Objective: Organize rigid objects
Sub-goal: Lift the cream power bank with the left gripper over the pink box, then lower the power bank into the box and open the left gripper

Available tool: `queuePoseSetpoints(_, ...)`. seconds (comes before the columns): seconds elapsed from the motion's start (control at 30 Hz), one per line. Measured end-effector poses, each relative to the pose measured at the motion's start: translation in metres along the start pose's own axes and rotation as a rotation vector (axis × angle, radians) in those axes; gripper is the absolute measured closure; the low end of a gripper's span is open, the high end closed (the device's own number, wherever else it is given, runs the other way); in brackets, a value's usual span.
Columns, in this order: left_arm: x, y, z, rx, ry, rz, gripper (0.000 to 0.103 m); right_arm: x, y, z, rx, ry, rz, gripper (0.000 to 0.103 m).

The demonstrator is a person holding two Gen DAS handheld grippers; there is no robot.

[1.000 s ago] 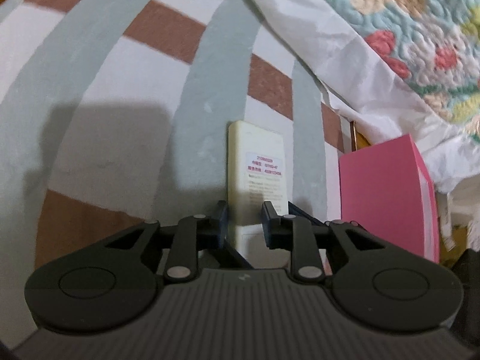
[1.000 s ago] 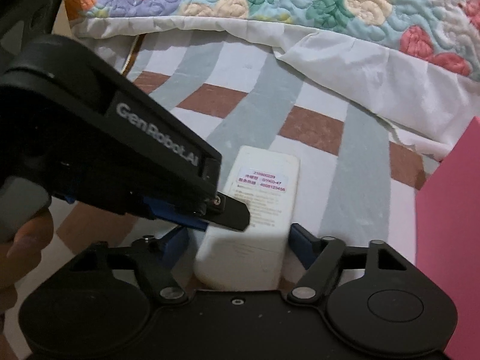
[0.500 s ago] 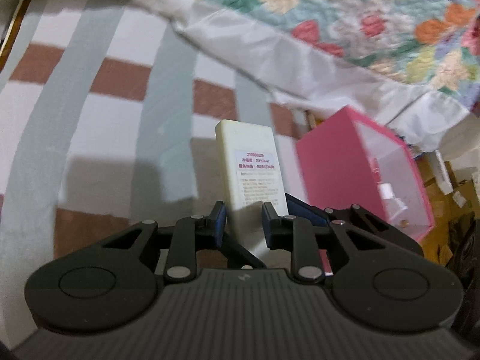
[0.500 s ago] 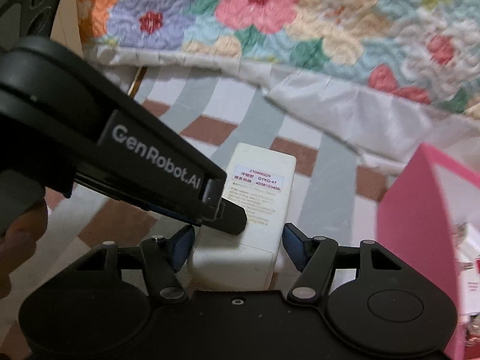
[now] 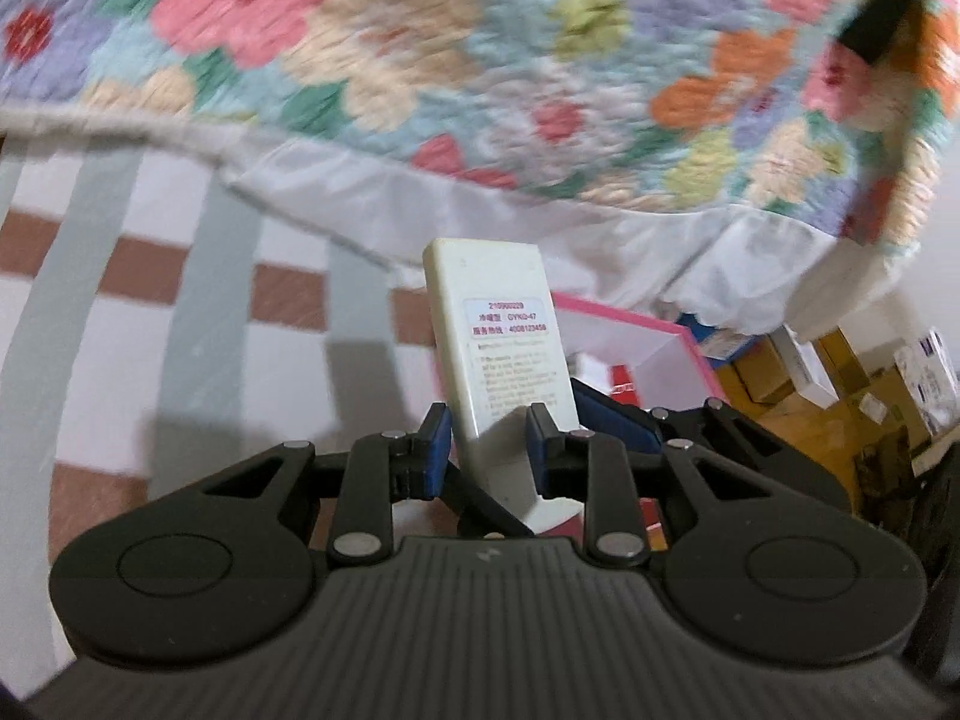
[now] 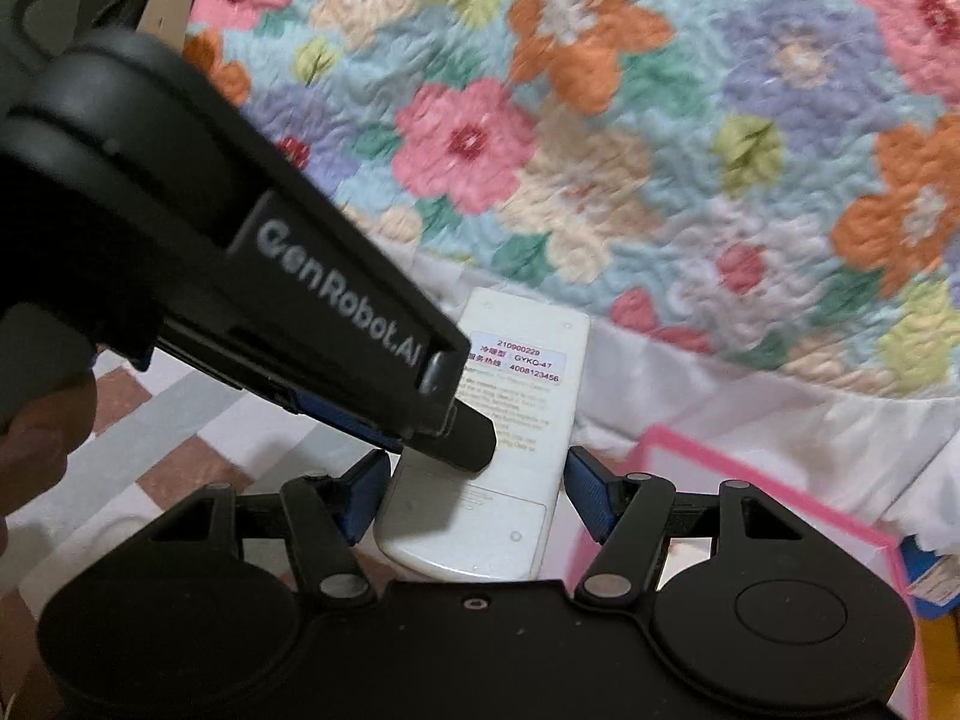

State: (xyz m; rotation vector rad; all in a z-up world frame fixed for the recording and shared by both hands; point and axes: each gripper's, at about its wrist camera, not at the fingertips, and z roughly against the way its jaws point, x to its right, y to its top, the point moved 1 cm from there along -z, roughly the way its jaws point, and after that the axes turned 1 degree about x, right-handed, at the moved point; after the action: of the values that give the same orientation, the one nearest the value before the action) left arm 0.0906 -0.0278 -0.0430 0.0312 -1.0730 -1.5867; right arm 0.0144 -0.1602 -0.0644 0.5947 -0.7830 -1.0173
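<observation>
Both clamped on the white remote control: left gripper across its thickness, right gripper across its width, long axis pointing ahead, pink box just right.

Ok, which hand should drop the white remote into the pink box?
Probably the right. The right gripper and the left gripper both hold the white remote, but the pink box lies just beside the right one, while the left reaches in from the far side.
</observation>
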Motion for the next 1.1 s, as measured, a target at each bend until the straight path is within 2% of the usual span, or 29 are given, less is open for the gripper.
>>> queuePoseSetpoints(0.13,0.037,0.006,-0.005,-0.036,-0.02,-0.058,0.079,0.032,0.0,0.017,-0.003,0.0,-0.062,0.034)
queuePoseSetpoints(0.3,0.082,0.012,-0.031,-0.106,-0.027,-0.12,0.079,0.079,-0.011,0.028,-0.024,-0.006,-0.191,0.034)
queuePoseSetpoints(0.37,0.098,0.012,-0.049,-0.135,-0.013,-0.14,0.078,0.095,-0.017,0.026,-0.039,-0.017,-0.216,0.034)
queuePoseSetpoints(0.53,0.122,0.009,-0.101,-0.199,0.049,-0.108,0.075,0.123,-0.04,0.009,-0.097,-0.05,-0.22,0.034)
queuePoseSetpoints(0.83,0.117,-0.001,-0.176,-0.296,0.077,-0.031,0.075,0.163,-0.077,-0.034,-0.19,0.032,-0.234,0.034)
queuePoseSetpoints(0.97,0.11,-0.005,-0.193,-0.327,0.085,0.012,0.074,0.161,-0.082,-0.049,-0.206,0.026,-0.167,0.034)
queuePoseSetpoints(1.1,0.107,-0.009,-0.203,-0.337,0.113,-0.02,0.073,0.165,-0.086,-0.061,-0.234,0.058,-0.192,0.035)
